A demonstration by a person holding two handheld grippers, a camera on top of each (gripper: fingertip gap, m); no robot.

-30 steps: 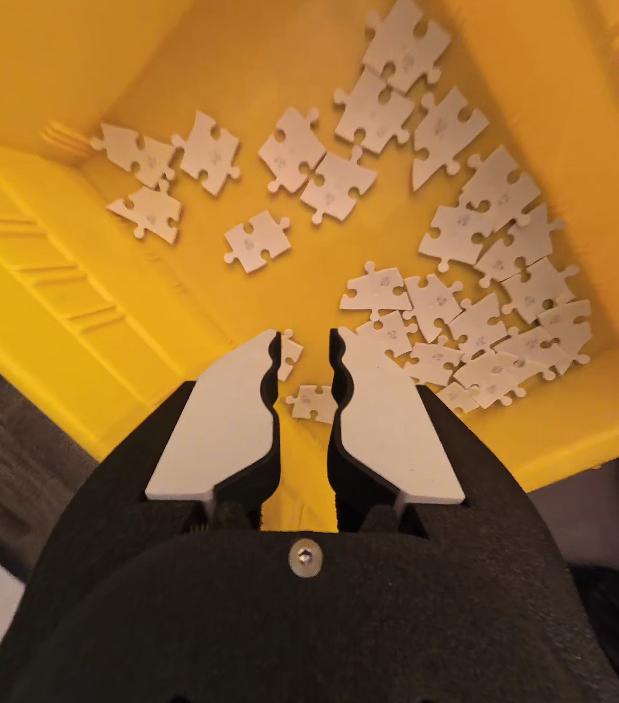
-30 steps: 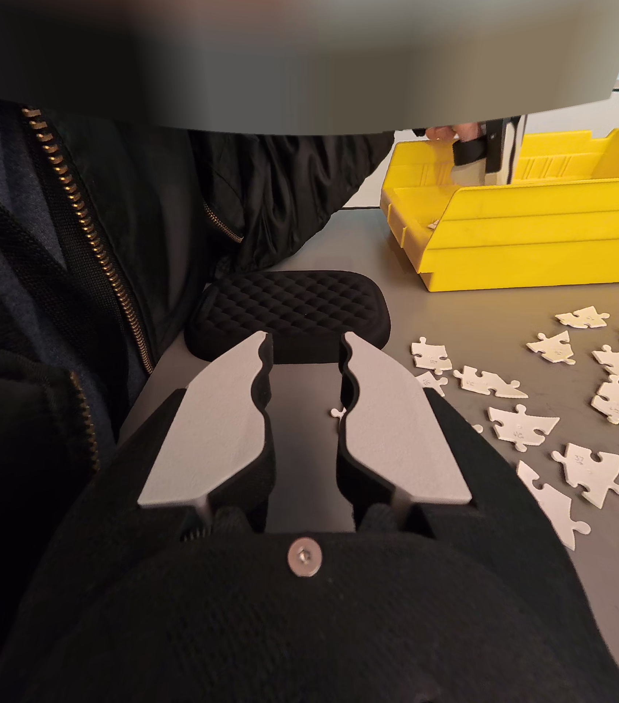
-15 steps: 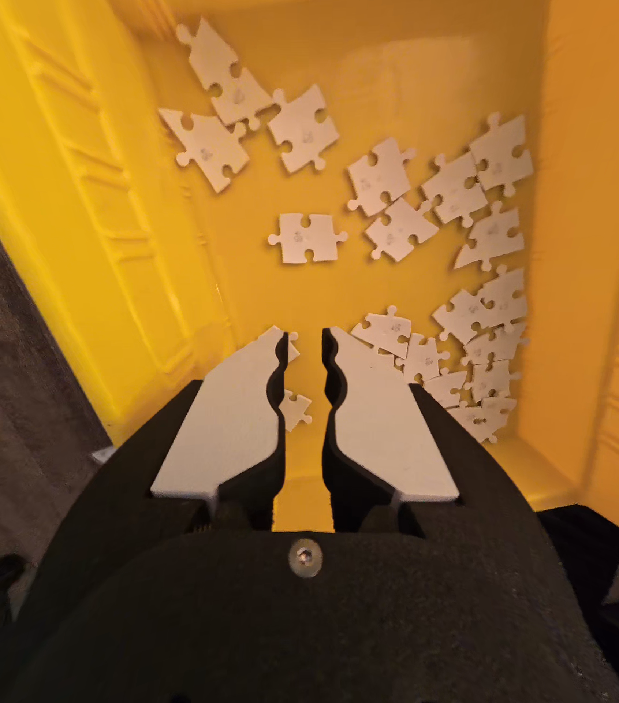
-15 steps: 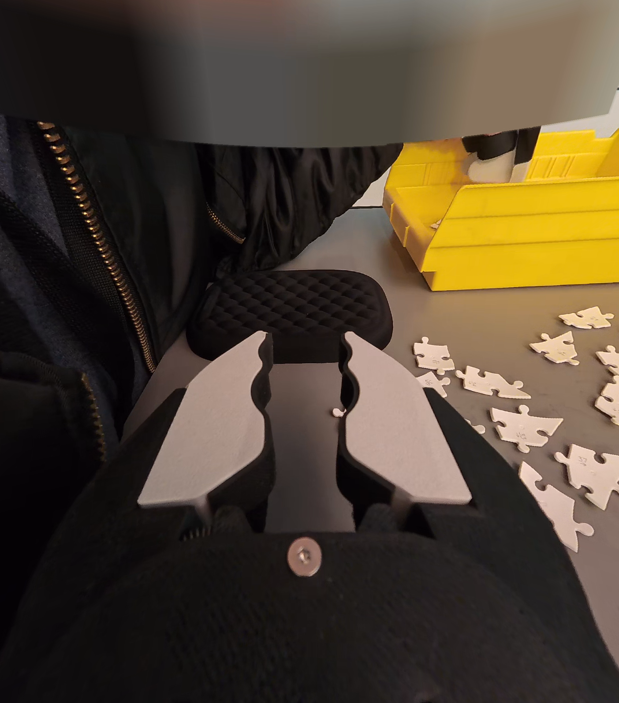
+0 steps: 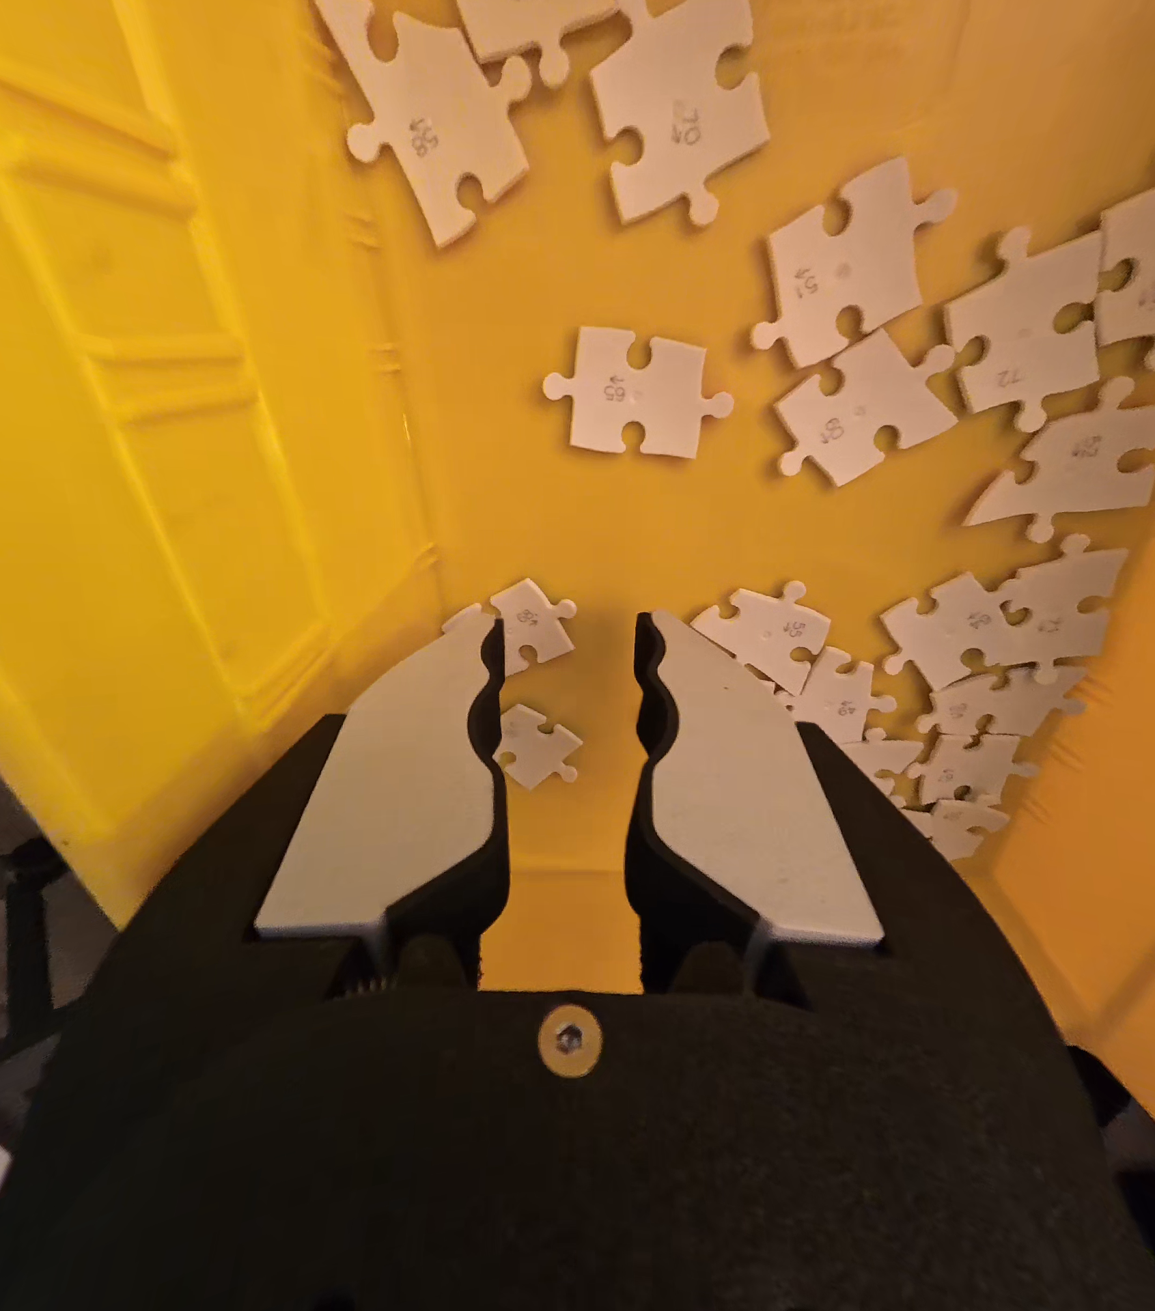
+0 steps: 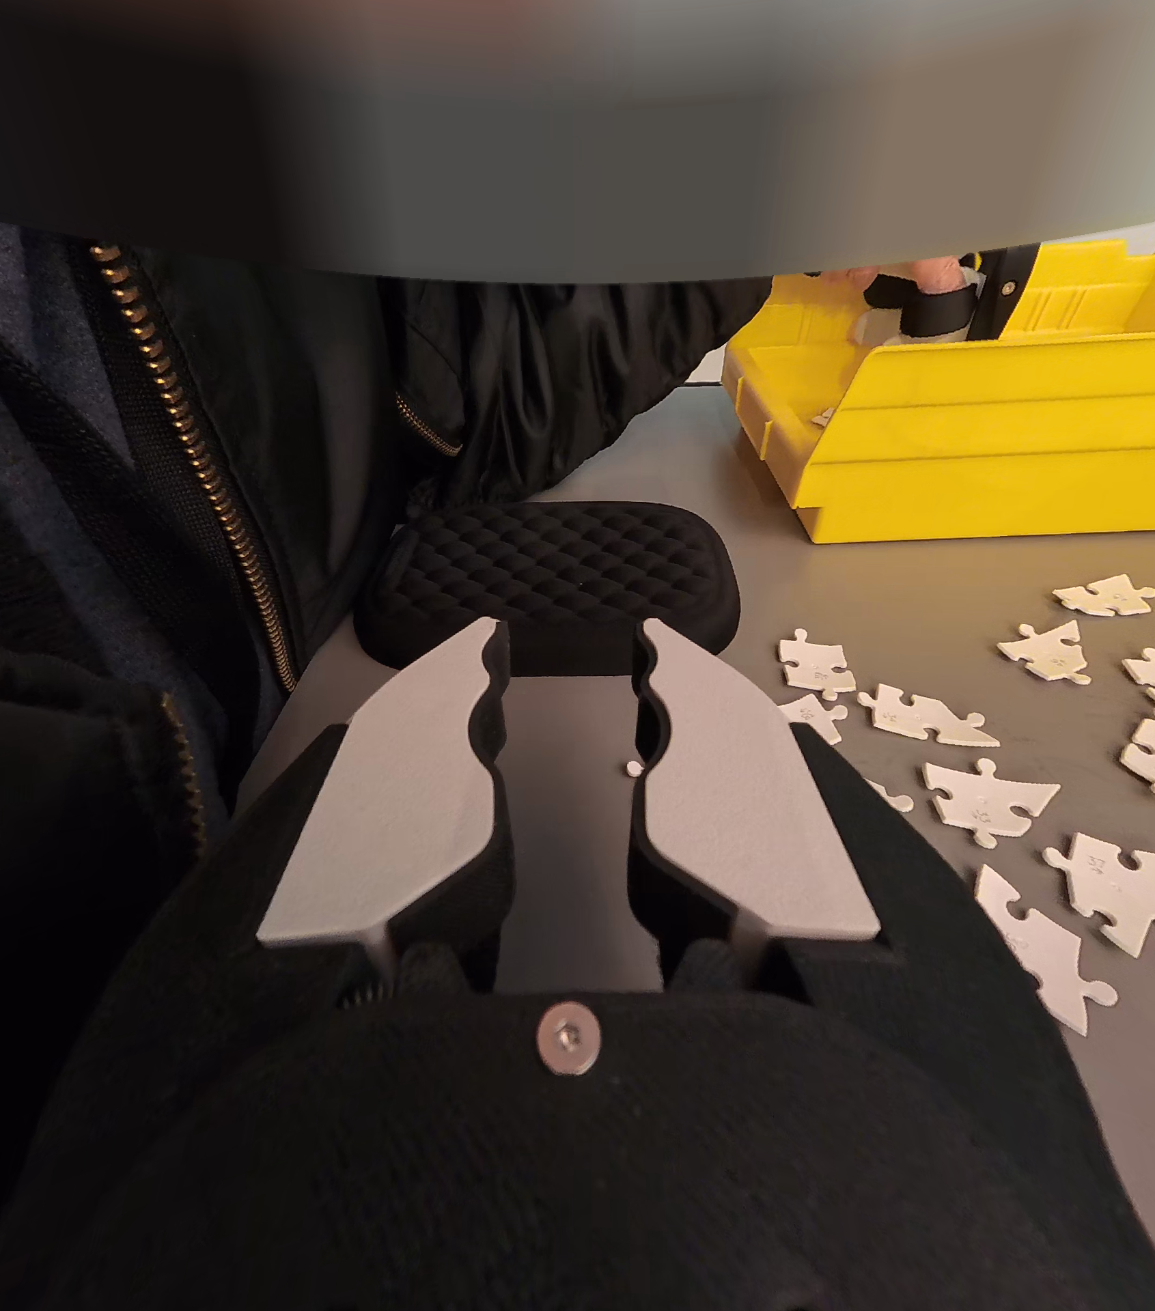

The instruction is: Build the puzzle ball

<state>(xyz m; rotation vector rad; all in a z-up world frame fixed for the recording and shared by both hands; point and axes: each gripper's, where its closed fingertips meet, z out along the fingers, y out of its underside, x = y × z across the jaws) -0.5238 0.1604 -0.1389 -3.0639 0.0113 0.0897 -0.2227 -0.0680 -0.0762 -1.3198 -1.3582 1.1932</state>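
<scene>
My left gripper is open and empty inside the yellow bin, low over its floor. Several white puzzle pieces lie there: a lone piece ahead, two small pieces by the left fingertip, and a pile at the right. My right gripper is open and empty above the grey table, apart from several white pieces spread to its right. The left gripper's body shows in the bin in the right wrist view.
A black quilted pad lies on the table just beyond the right fingertips. A person's dark zipped jacket fills the left of the right wrist view. The yellow bin stands at the far right of the table. The bin's walls close in beside the left gripper. The tips of one gripper are about 40 cm away from the tips of the other. To reach the lone piece in a straight line is about 6 cm for my left fingers, about 40 cm for my right.
The left gripper has turned and dropped deeper into the bin, so the pieces look larger and nearer, and its jaws have spread a little. The right gripper has hardly moved.
</scene>
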